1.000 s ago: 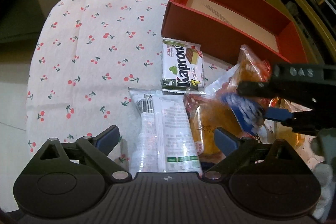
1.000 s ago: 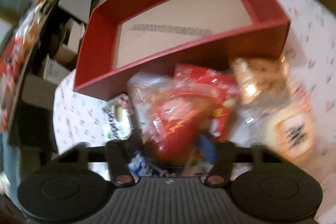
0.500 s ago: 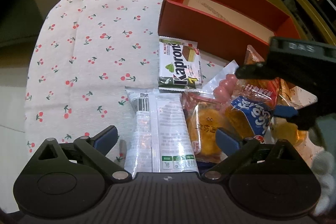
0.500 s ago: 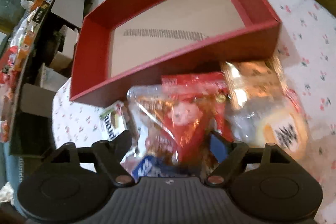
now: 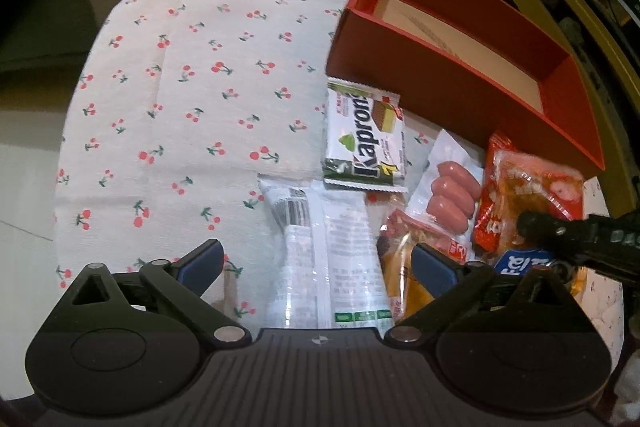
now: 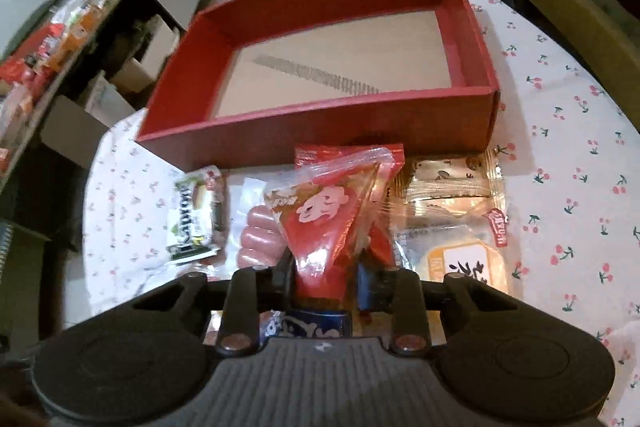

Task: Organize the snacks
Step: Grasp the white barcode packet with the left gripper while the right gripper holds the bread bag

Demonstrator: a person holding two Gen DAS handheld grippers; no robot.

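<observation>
Black-fingered right gripper (image 6: 325, 277) is clamped on the lower end of a red snack packet (image 6: 326, 215); its jaws have just been closing, with the packet between them. The packet stands tilted above the other snacks — sausages (image 6: 258, 237) to its left, a clear-wrapped pastry (image 6: 452, 227) to its right. Just beyond stands the red box (image 6: 320, 125) (open-topped, only its pale floor showing). The left gripper (image 5: 316, 261) hangs with jaws spread wide, gripping nothing, over a white clear-wrapped pack (image 5: 320, 251) on the cherry-print cloth (image 5: 180, 107). A Kapron wafer pack (image 5: 364, 139) lies flat beside the box's near wall — touching or not, unclear.
</observation>
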